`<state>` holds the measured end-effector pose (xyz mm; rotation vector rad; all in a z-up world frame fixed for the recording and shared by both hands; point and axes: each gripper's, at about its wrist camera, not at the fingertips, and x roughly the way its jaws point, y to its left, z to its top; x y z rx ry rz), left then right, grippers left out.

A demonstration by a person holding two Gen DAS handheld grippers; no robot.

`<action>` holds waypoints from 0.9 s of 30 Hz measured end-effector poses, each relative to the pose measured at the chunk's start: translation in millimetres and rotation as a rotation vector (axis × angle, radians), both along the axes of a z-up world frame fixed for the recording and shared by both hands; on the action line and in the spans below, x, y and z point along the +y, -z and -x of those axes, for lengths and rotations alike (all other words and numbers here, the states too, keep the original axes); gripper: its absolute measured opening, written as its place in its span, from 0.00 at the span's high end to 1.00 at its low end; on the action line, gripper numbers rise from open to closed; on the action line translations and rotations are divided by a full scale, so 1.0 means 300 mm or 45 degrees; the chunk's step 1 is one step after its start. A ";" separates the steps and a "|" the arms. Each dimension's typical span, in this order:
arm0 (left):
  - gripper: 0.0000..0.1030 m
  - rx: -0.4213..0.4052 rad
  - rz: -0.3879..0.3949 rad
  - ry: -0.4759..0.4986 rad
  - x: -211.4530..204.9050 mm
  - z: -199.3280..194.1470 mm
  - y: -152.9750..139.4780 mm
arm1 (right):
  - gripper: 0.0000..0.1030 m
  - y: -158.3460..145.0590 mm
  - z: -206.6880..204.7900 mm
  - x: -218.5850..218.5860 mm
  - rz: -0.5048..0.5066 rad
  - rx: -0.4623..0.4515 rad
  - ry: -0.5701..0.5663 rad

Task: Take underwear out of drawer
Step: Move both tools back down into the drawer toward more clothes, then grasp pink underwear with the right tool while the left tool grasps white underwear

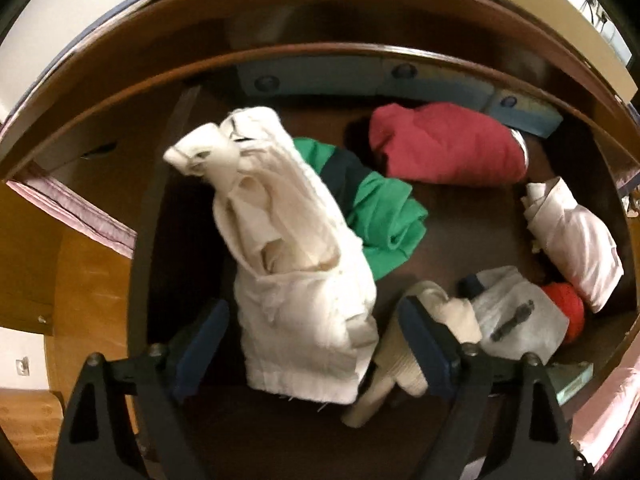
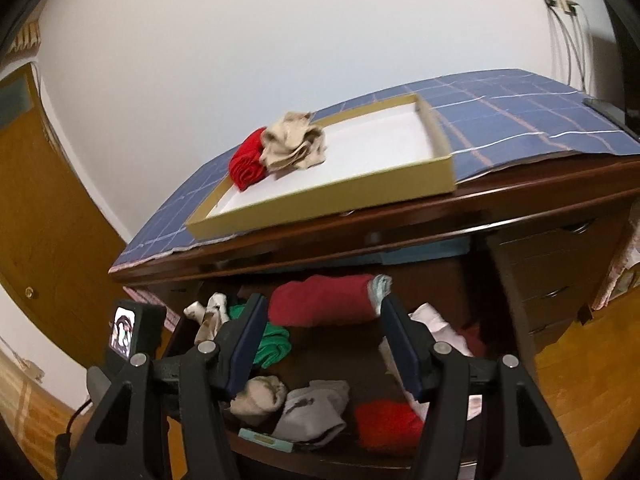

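Down over the open drawer (image 1: 140, 240) with the left gripper (image 1: 312, 344), jaws spread wide and straddling a white ribbed garment (image 1: 296, 264) that stands up between them, not yet pinched, touching neither pad as far as the blur allows. Lined up that way, presumably, so one squeeze takes the bunched cloth at its thick lower fold. Beside it a green garment (image 1: 384, 216), further back a rolled dark-red garment (image 1: 444, 144), at the right a folded white piece (image 1: 576, 240), nearer in a grey piece (image 1: 516, 312) and a beige roll (image 1: 400, 360) pressed against the right-hand jaw. Which of these counts as underwear: hard to say for each (the white ribbed one looks the likeliest, and is plainly the one targeted). Over on the other side, right gripper (image 2: 324, 344) held higher and back from the drawer front, jaws apart and holding nothing, looking across to the table top. Up there, on a blue checked cloth (image 2: 520, 100), a shallow cardboard tray (image 2: 320, 200) already carrying a red bundle (image 2: 248, 164) and a crumpled beige piece (image 2: 294, 146) tucked in its far-left corner, leaving most of the white floor free for more. So: some items out, plenty left in the drawer, next call a firm close on the white cloth and a clean lift clear of the green one touching it.
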<state>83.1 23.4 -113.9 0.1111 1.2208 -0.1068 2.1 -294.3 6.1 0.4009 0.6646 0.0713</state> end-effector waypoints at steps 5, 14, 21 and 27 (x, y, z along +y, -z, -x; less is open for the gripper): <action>0.36 -0.042 -0.023 -0.011 -0.009 -0.007 0.007 | 0.40 -0.024 0.044 -0.123 -0.014 -0.020 0.107; 0.68 -0.197 0.153 -0.030 0.073 0.022 -0.045 | 0.40 0.063 -0.016 -0.099 0.134 0.154 -0.030; 0.68 -0.267 0.227 0.033 0.104 0.076 -0.119 | 0.40 0.154 -0.080 -0.024 0.358 0.309 -0.173; 0.68 -0.419 0.302 0.139 0.099 0.157 -0.285 | 0.40 0.246 -0.159 -0.013 0.399 0.499 -0.288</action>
